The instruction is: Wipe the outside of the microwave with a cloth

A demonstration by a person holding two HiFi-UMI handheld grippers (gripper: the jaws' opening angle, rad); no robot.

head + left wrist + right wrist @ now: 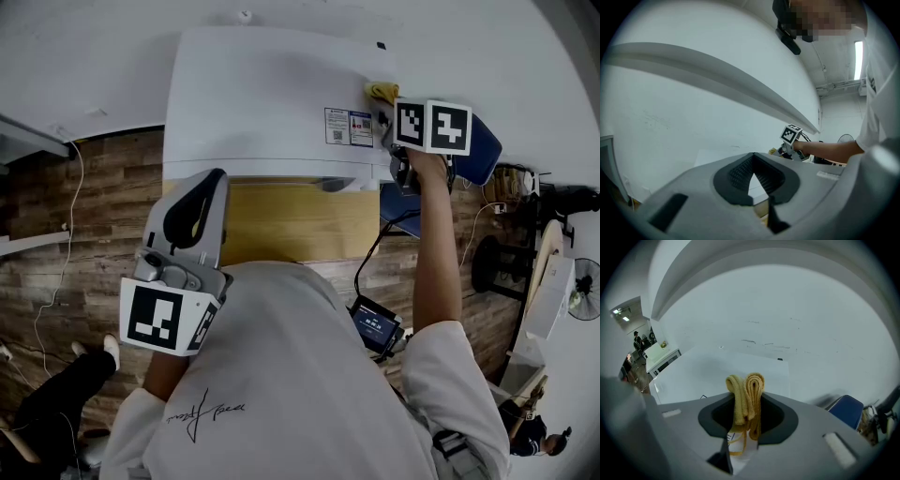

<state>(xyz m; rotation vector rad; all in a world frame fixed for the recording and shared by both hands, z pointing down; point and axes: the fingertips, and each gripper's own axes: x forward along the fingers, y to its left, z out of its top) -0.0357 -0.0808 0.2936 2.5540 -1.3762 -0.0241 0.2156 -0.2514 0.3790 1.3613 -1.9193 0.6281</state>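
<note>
**Cloth held at the microwave's right edge**

The right arm is stretched forward. The right gripper (385, 111) is clamped on a bunched yellow cloth (748, 389) at the right edge of the microwave (262, 94) top. To the left of those fingers and ahead of them, the white top lies bare as far as its back edge, with a white wall (787, 310) beyond. The left gripper (212, 187) is raised near the chest, just short of the microwave's front edge, its fingers closed together on nothing. Wooden floor (94, 197) lies below.
</note>
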